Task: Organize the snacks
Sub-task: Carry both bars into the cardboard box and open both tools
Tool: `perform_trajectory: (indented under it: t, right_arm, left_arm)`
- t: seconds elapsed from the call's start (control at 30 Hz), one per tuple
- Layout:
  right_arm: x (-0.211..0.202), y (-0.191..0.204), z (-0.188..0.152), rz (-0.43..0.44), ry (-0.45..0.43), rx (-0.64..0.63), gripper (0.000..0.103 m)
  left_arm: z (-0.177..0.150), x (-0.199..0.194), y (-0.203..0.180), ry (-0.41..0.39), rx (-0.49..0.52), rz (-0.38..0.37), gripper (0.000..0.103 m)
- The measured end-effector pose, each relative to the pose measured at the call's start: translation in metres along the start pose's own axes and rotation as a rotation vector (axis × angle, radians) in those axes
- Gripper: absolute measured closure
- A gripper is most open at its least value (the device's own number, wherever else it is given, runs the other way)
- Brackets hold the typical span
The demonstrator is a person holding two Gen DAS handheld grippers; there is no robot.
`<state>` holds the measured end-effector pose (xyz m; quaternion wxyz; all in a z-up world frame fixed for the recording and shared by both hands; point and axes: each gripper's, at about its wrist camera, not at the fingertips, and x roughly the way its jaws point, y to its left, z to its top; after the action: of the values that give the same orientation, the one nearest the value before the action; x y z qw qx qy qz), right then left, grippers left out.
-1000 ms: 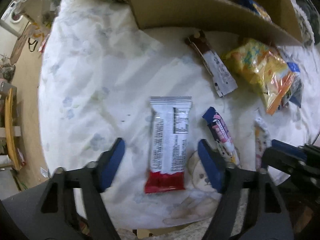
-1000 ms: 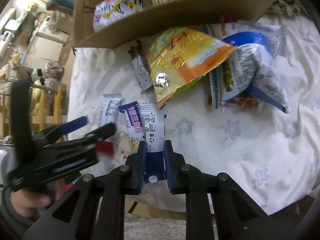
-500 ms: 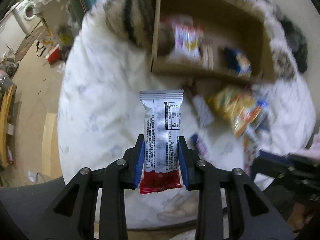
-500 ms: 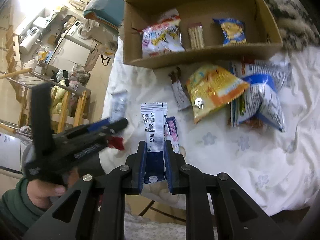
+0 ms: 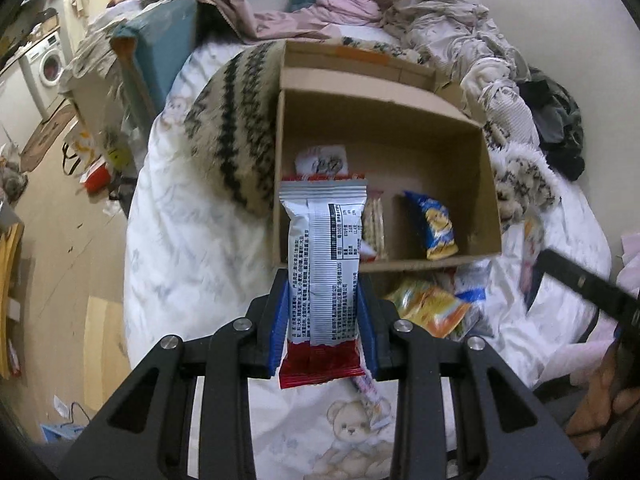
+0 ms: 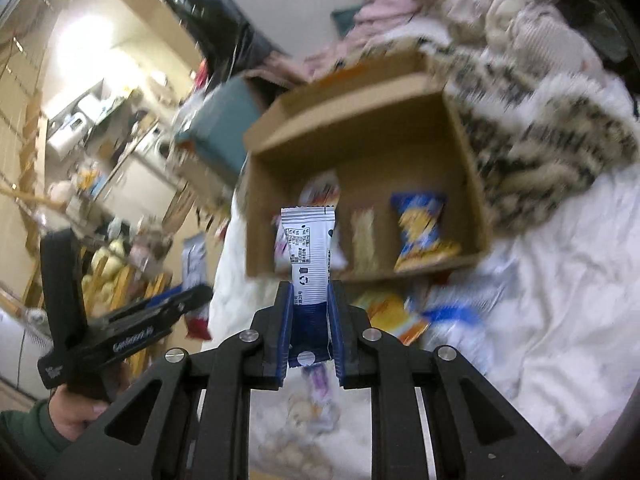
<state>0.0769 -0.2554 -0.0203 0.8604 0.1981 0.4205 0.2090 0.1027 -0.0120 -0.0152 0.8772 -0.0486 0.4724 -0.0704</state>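
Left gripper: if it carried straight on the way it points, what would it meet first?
Probably the cardboard box, at its near wall. The left gripper holds a snack bar aimed there, though depth is unclear.

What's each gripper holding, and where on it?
Left gripper: white-and-red snack bar, pinched near its red end. Right gripper: white-and-blue packet, pinched at its blue end.

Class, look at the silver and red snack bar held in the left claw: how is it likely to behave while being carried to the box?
The silver and red snack bar stands straight above the left claw, so it is probably fairly stiff. Held only near its red end without sagging, it seems light. Its glossy wrapper might slip if the grip loosens.
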Motion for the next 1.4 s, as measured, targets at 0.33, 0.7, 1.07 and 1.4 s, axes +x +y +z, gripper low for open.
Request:
perform_trajectory:
  t: [0.33, 0.7, 1.07, 1.4]
  right_arm:
    - [0.007, -0.041, 0.060, -0.056, -0.061, 0.068, 0.084]
    - [0.057, -0.061, 0.062, -0.091, 0.060, 0.107, 0.084]
    - [0.087, -0.050, 0.050, -0.127, 0.135, 0.047, 0.084]
    - [0.098, -0.047, 0.054, -0.095, 0.148, 0.051, 0.084]
  left_arm:
    - [0.044, 0.025, -0.016, -0.018, 0.052, -0.007, 0.076]
    - [0.059, 0.082, -0.033, 0.039, 0.036, -0.054, 0.075]
    - [0.048, 0.104, -0.033, 0.092, 0.012, -0.061, 0.075]
    - [0.051, 0.095, -0.039, 0.054, 0.037, -0.067, 0.075]
